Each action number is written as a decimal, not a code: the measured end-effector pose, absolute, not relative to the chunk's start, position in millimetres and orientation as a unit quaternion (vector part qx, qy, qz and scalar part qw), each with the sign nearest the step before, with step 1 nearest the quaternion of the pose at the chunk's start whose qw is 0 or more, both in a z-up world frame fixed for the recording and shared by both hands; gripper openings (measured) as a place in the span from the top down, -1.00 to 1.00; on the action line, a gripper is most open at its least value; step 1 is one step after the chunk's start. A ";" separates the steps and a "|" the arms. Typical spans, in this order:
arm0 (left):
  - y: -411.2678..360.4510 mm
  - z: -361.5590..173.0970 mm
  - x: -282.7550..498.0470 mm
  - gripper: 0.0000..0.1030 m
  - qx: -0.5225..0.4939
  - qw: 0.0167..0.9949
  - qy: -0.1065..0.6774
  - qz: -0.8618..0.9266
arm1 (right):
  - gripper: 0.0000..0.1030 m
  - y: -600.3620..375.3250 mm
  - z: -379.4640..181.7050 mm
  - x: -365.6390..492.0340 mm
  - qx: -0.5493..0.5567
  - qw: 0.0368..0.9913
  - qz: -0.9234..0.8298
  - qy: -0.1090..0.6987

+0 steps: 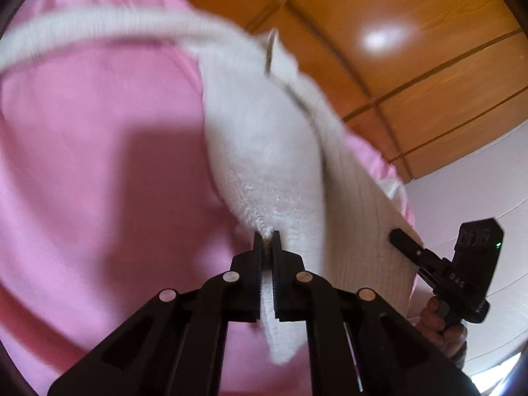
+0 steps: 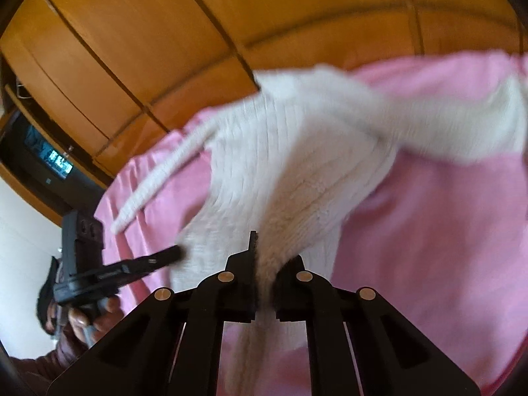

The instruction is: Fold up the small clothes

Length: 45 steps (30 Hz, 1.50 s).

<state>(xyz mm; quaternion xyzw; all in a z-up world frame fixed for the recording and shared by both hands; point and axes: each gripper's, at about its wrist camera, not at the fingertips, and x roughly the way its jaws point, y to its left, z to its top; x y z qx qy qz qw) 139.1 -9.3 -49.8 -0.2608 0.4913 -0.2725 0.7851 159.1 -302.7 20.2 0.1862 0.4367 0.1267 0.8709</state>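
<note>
White knitwear (image 1: 264, 151) hung between the two grippers, lifted above a pink sheet (image 1: 99, 165) that filled the ground beneath it. From the left wrist camera, the left gripper (image 1: 266, 241) had its jaws closed on a ribbed edge of the knit, a strip of which ran back between the fingers (image 1: 255, 247). A long ribbed band curved away to the far left across the pink. To the right, the right gripper (image 1: 401, 236) reached into another edge of the same garment, a hand (image 1: 442, 326) around its handle.

From the right wrist camera, the right gripper (image 2: 264, 250) pinched a bunched fold of the knit, which covered most of its right finger. The left gripper (image 2: 176, 252) came in from the left, its tip against the cloth, held by a hand (image 2: 85, 320). Wooden panels (image 2: 231, 16) stood on the far side, with a dark device (image 2: 49, 161) showing a lit display at the far left. The cloth was blurred in both views.
</note>
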 end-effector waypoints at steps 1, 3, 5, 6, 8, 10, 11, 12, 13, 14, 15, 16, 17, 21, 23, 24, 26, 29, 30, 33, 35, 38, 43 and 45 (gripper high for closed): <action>5.2 -32.1 135.6 0.93 -0.261 0.793 0.477 -0.274 | 0.89 -309.1 37.5 155.4 0.181 0.882 0.120 0.418; 32.2 1.2 127.4 0.94 -0.261 0.810 0.449 -0.272 | 0.89 -322.0 64.6 147.2 0.179 0.897 0.111 0.388; 54.7 31.7 121.1 0.95 -0.260 0.825 0.424 -0.268 | 0.89 -332.4 87.2 138.5 0.179 0.909 0.102 0.362; 69.0 44.6 114.1 0.95 -0.260 0.831 0.415 -0.263 | 0.89 -338.4 99.6 131.4 0.180 0.915 0.099 0.347; 100.9 73.5 95.8 0.96 -0.263 0.844 0.394 -0.250 | 0.89 -348.5 116.8 118.3 0.187 0.922 0.098 0.324; 124.9 93.8 80.6 0.96 -0.259 0.856 0.382 -0.234 | 0.89 -358.0 129.1 99.2 0.193 0.927 0.099 0.306; 132.9 100.0 79.3 0.96 -0.256 0.859 0.380 -0.226 | 0.89 -361.7 131.1 90.0 0.193 0.928 0.100 0.302; 140.3 102.9 72.2 0.96 -0.253 0.862 0.381 -0.218 | 0.90 -364.8 128.7 80.6 0.192 0.928 0.097 0.305; 147.7 102.1 62.2 0.96 -0.246 0.864 0.387 -0.207 | 0.89 -367.4 123.6 74.3 0.192 0.926 0.094 0.312; 153.8 96.3 51.3 0.96 -0.239 0.864 0.396 -0.196 | 0.89 -368.0 116.2 68.6 0.193 0.922 0.091 0.323; 156.1 87.4 42.1 0.96 -0.234 0.863 0.407 -0.186 | 0.90 -368.5 99.3 62.8 0.194 0.914 0.088 0.346; 158.2 73.7 33.1 0.96 -0.233 0.858 0.424 -0.175 | 0.90 -368.9 82.3 57.8 0.193 0.905 0.083 0.369; 159.7 58.2 26.4 0.96 -0.232 0.851 0.442 -0.165 | 0.90 -369.4 65.6 52.7 0.190 0.897 0.076 0.393; 154.9 -22.4 23.2 0.96 -0.241 0.812 0.519 -0.115 | 0.90 -369.1 -24.0 37.2 0.186 0.842 0.034 0.505; 154.9 -58.6 22.3 0.96 -0.252 0.793 0.548 -0.092 | 0.90 -370.6 -56.9 29.8 0.188 0.822 0.017 0.538; 155.0 -69.7 22.8 0.95 -0.254 0.787 0.556 -0.083 | 0.90 -371.3 -63.2 28.5 0.190 0.818 0.012 0.542; 152.8 -82.3 26.8 0.88 -0.251 0.783 0.563 -0.086 | 0.90 -369.6 -66.8 27.8 0.177 0.819 0.005 0.546; 165.6 -74.3 31.1 0.29 -0.261 0.797 0.539 -0.072 | 0.52 -362.3 -47.3 34.4 0.148 0.833 0.006 0.533; 174.3 -69.2 34.7 0.14 -0.272 0.807 0.521 -0.058 | 0.08 -360.9 -36.0 37.1 0.134 0.843 -0.004 0.521; 202.7 -56.7 43.1 0.12 -0.292 0.820 0.492 -0.019 | -0.26 -353.5 -10.5 51.6 0.113 0.873 -0.015 0.474; 224.4 -53.3 57.6 0.12 -0.299 0.827 0.475 0.015 | -0.26 -343.9 -5.1 65.9 0.111 0.879 0.001 0.464; 244.5 -53.2 81.3 0.10 -0.287 0.835 0.466 0.055 | -0.26 -316.2 -9.6 88.7 0.112 0.879 0.030 0.463; 277.6 -59.2 121.0 0.00 -0.300 0.835 0.450 0.104 | -0.26 -264.4 -30.9 117.7 0.113 0.868 0.075 0.478; 282.9 -59.2 132.0 -0.07 -0.286 0.843 0.443 0.108 | -0.26 -250.8 -37.6 123.7 0.104 0.862 0.089 0.488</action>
